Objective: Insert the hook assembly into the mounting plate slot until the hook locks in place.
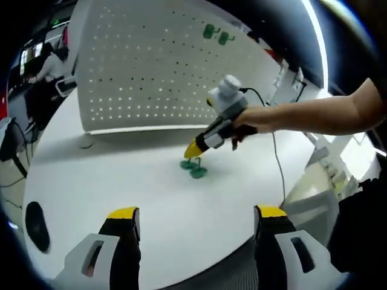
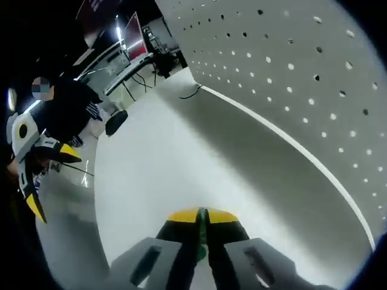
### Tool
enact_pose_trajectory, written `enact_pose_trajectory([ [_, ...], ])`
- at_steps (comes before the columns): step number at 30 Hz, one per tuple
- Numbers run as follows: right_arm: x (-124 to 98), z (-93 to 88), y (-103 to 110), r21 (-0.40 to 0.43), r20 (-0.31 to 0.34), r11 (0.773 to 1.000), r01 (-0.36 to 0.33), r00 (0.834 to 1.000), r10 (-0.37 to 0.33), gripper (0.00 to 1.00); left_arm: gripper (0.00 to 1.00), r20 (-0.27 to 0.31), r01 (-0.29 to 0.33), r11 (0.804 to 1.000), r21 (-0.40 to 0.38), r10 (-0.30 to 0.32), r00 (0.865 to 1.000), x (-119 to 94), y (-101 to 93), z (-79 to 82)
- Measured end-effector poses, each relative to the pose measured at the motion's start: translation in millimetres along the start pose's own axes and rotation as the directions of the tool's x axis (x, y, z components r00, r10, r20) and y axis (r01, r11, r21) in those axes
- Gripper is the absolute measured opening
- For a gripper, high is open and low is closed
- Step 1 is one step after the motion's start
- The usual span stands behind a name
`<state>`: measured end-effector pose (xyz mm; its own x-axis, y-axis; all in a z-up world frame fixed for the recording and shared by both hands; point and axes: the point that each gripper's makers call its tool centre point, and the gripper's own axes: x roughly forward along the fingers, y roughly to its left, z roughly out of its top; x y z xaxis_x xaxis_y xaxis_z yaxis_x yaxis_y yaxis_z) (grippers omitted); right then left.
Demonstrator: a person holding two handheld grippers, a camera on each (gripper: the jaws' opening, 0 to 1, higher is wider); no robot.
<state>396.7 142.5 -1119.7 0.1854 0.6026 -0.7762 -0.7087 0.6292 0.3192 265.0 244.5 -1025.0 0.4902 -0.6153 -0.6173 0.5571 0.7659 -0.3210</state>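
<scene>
On the white round table (image 1: 121, 175) lie green hooks (image 1: 194, 167), just in front of the upright white perforated plate (image 1: 151, 66). A hand holds my right gripper (image 1: 193, 149) down onto them. In the right gripper view its jaws (image 2: 201, 212) are shut, with a thin green piece (image 2: 201, 237) pinched between them. The perforated plate (image 2: 302, 72) rises to that view's right. Two more green hooks (image 1: 216, 33) hang high on the plate. My left gripper (image 1: 196, 214) stands open near the table's front edge, with nothing between its fingers; it also appears as the left gripper (image 2: 51, 181) in the right gripper view.
A black oval object (image 1: 36, 226) lies at the table's left edge. A thin cable (image 1: 275, 157) runs from the right gripper across the table. Desks, monitors (image 2: 136, 33) and a seated person (image 1: 48, 63) are beyond the table. A wide bare stretch of table lies between both grippers.
</scene>
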Motion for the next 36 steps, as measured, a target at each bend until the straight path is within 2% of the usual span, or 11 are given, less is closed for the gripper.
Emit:
enact_pose_trajectory([
  [4,-5.4,0.7,-1.0,0.018,0.022,1.000,0.019,1.000,-0.019,0.00,0.78,0.010,-0.006,1.000,0.010,0.006,1.000,0.7,1.5,5.1],
  [8,-15.4,5.9,-8.1,0.035,0.076,0.998,0.059,0.995,-0.062,0.00,0.78,0.019,-0.009,1.000,0.015,0.009,1.000,0.9,2.6,11.2],
  [14,-44.5,24.6,-15.5,0.063,0.185,0.990,0.129,0.973,-0.138,0.00,0.77,0.030,-0.008,1.000,0.027,0.007,1.000,-0.4,0.4,17.7],
  [17,-56.4,30.2,-13.6,0.088,0.219,0.988,0.125,0.965,-0.142,0.00,0.77,0.041,-0.004,1.000,0.029,0.003,0.999,-2.3,-3.6,21.1],
  [20,-69.1,35.5,-13.5,0.091,0.256,0.983,0.158,0.951,-0.176,0.00,0.77,0.047,-0.002,0.999,0.037,0.000,0.999,-4.6,-8.1,24.0],
  [23,-84.5,44.2,-6.3,0.154,0.334,0.979,0.132,0.926,-0.178,0.00,0.77,0.060,-0.003,0.999,0.044,0.001,0.998,-8.5,-12.7,28.0],
  [25,-94.9,45.2,-2.5,0.172,0.363,0.977,0.124,0.914,-0.180,0.00,0.77,0.067,-0.002,0.999,0.047,-0.001,0.998,-9.8,-13.8,28.7],
  [29,-111.1,43.1,3.0,0.184,0.392,0.973,0.141,0.897,-0.204,0.00,0.77,0.066,-0.002,0.999,0.052,-0.002,0.998,-12.4,-17.1,25.3],
  [31,-121.4,42.8,6.8,0.199,0.421,0.969,0.149,0.879,-0.222,0.00,0.77,0.063,0.000,0.999,0.045,-0.003,0.998,-13.7,-18.6,23.1],
  [36,-137.1,35.3,15.7,0.212,0.446,0.960,0.182,0.856,-0.261,0.00,0.76,0.081,0.020,0.999,0.028,-0.022,0.996,-14.8,-25.8,29.0],
])
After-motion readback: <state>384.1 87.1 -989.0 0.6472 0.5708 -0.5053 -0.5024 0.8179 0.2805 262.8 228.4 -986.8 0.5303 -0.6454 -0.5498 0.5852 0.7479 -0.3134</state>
